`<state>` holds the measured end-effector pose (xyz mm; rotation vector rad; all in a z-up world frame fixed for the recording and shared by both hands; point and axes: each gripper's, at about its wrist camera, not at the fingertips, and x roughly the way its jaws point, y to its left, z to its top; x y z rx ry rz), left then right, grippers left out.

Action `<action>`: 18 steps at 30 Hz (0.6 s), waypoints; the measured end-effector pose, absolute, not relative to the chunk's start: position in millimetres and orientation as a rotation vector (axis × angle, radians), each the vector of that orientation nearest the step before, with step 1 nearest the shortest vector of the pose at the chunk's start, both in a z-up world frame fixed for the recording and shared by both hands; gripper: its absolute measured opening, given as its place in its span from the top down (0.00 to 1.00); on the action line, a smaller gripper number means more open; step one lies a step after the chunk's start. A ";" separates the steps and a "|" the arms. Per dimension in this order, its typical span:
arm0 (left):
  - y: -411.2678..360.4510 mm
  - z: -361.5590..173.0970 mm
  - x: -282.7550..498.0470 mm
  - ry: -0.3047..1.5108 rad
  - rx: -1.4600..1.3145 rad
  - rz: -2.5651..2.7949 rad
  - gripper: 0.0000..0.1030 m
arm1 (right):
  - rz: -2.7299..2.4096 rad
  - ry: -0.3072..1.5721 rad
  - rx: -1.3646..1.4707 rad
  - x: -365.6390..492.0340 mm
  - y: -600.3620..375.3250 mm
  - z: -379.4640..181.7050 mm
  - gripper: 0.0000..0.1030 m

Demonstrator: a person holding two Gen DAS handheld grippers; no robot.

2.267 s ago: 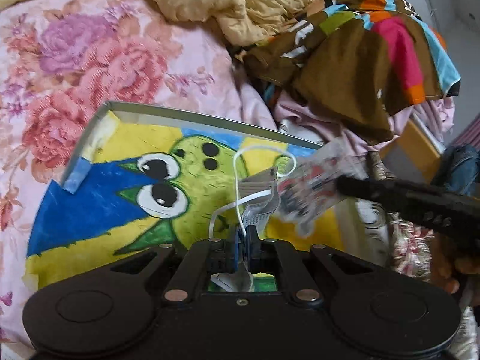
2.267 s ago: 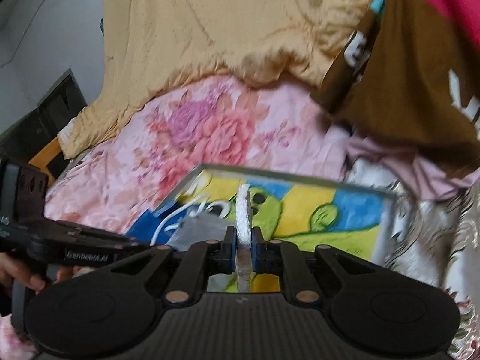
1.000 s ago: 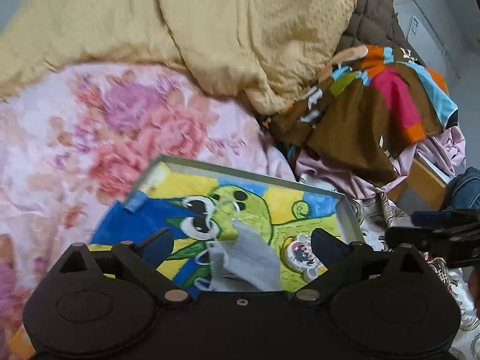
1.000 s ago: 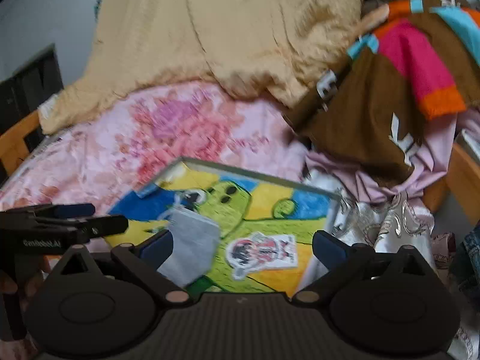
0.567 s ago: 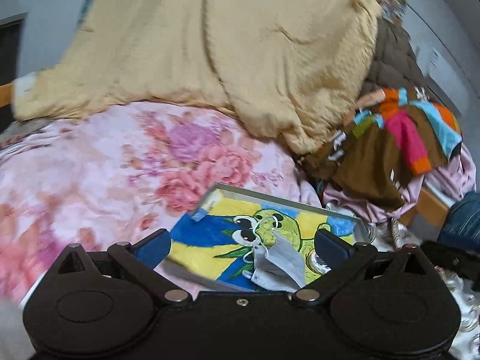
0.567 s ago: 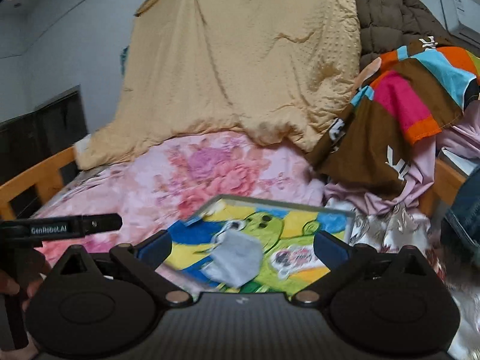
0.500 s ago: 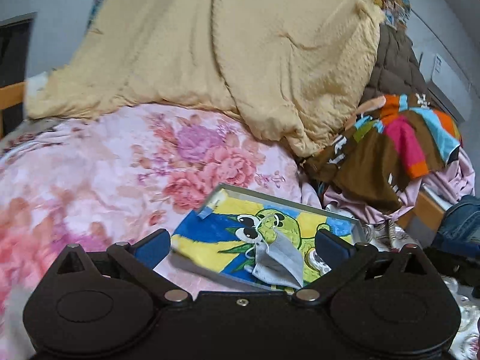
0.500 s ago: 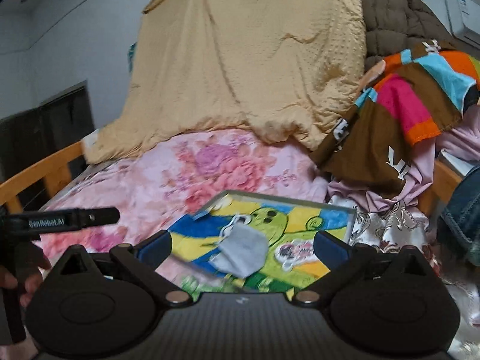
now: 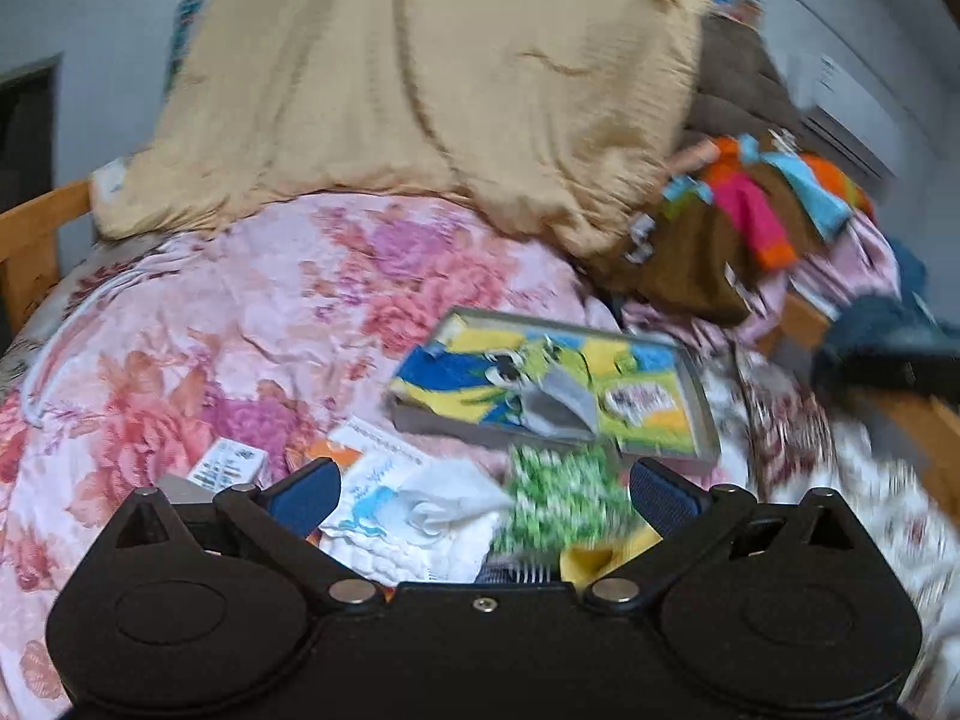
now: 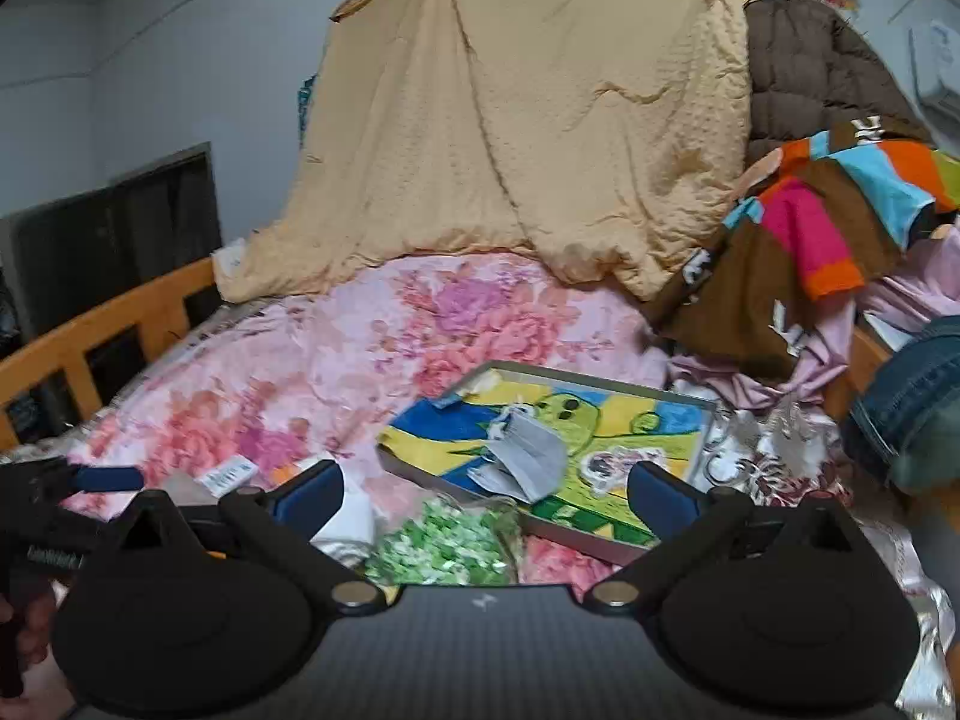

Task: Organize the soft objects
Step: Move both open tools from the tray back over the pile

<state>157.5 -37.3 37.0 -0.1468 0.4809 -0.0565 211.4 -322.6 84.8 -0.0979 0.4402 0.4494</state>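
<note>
The floral quilt (image 10: 312, 372) spread wide ahead of both my tongs, with the yellow blanket (image 10: 528, 120) heaped beyond it and a striped garment (image 10: 828, 222) off to the far right; on the quilt, just ahead and a little right of my left tongs (image 9: 483, 495), lay the painted tray (image 9: 699, 396), a shallow grey-rimmed thing with a green cartoon face on it; inside it the grey face mask (image 9: 561, 405) sat near the middle and a small printed sticker (image 9: 639, 402) beside it to the right. My left tongs stood spread and held nothing; my right tongs (image 10: 483, 489) were likewise wide apart and empty, with the tray straight in front of them. Closer still, right under the fingers of both, lay a loose pile: a green-and-white patterned bag (image 10: 444, 540), a white crumpled cloth (image 9: 420, 516), and a small printed box (image 9: 228, 462) to the left. I judged the next soft piece should come from that near pile; to do it well I would have lowered one tong over a raised fold, closed on a single layer only, and lifted straight up so nothing else dragged along; the left view was blurred, so I would have steadied first.
</note>
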 end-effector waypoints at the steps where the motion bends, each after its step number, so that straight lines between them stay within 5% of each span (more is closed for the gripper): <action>1: -38.9 27.9 154.0 0.487 -0.140 -0.058 0.01 | 0.453 0.440 -0.104 209.5 -321.0 79.0 0.00; 18: -67.4 -45.8 144.3 0.579 -0.179 -0.185 0.01 | 0.365 0.535 -0.110 168.5 -324.0 16.3 0.00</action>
